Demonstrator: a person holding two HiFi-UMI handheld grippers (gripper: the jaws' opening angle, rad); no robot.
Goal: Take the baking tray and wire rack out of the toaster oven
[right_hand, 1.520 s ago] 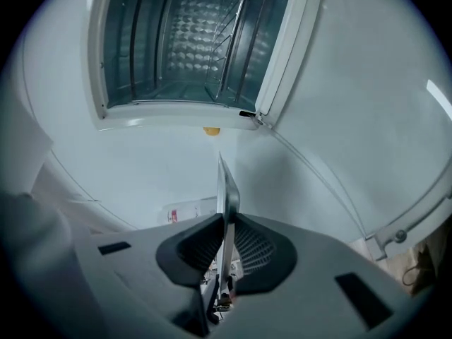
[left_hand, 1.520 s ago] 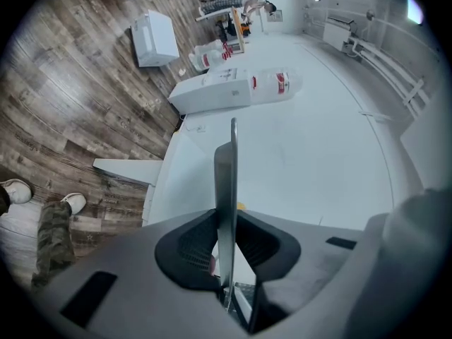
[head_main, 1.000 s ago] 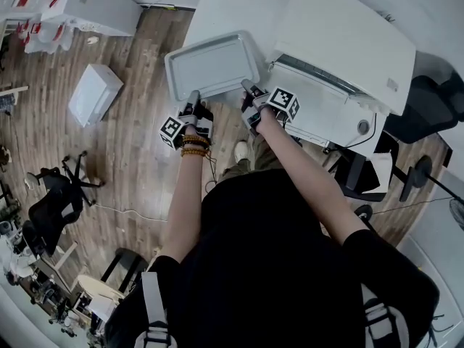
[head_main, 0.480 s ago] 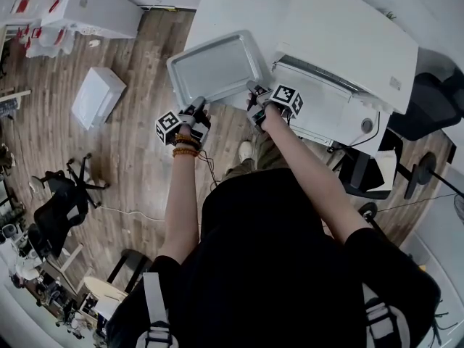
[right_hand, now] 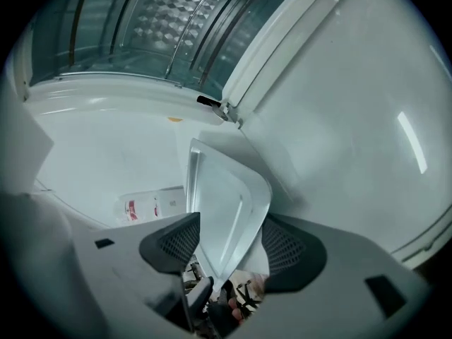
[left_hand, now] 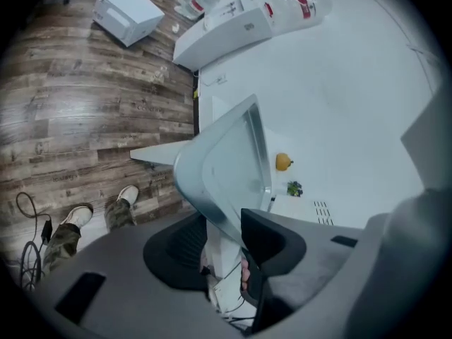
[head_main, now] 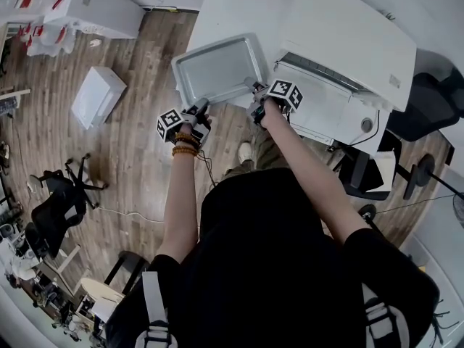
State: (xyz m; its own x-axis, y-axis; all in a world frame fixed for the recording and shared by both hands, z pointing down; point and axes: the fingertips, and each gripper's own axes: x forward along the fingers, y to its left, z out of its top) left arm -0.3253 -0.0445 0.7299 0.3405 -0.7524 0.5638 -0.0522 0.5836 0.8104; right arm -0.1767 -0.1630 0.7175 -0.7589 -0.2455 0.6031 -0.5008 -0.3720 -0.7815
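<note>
The baking tray (head_main: 217,69), judged light, stiff and slick, is set on the tabletop (head_main: 225,6), its near rim, the best hold, lying loose between the just-opened jaws of left hand-held gripper (head_main: 201,107) and right hand-held gripper (head_main: 257,91)

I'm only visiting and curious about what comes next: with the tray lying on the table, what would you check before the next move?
1. Baking tray out of the toaster oven, on the white table: ok.
2. Tray fully supported: cannot tell; one corner sits by the table edge.
3. Left gripper released: ok; jaws have just been opening, tray rim loose between them.
4. Right gripper released: ok; jaws have just been opening wide, a tray corner between them.
5. Oven door open: ok.
6. Wire rack out: not ok; its bars seem to be inside the oven.
</note>
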